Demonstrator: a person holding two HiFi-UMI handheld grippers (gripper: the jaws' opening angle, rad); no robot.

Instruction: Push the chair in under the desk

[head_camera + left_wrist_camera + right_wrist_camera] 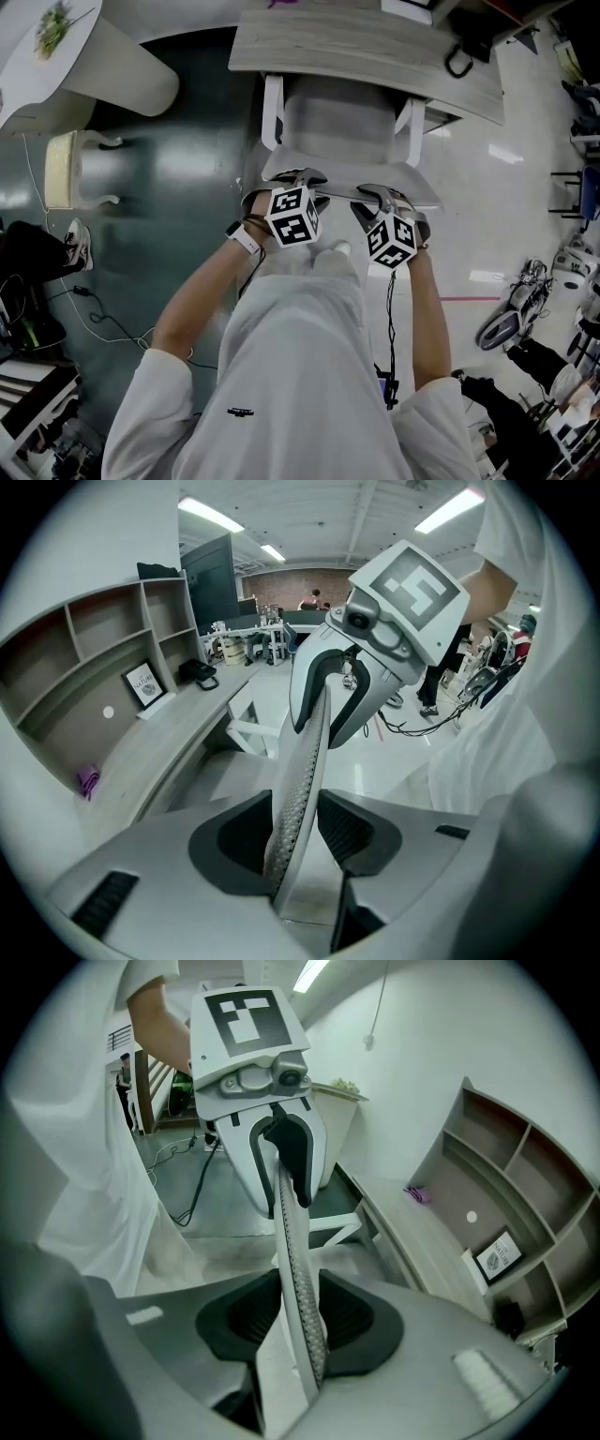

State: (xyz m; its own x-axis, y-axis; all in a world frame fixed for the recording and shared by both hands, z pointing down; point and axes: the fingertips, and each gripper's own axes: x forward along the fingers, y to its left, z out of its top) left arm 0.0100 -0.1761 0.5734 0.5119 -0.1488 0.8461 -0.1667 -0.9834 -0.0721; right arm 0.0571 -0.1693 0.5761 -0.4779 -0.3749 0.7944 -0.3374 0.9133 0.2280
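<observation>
We can make out just one word: the small framed card on the shelf, at the right of the right gripper view, seems to read "NATURE". Its finer print is too small to read.

White short-sleeved shirt, white watch strap, black-and-white marker cubes, thin black cable.

An open-plan office or lab is indicated by the pale wood-grain desk, the grey cubby shelving and long fluorescent ceiling strips. Beyond, cluttered workbenches with equipment are seen.
</observation>
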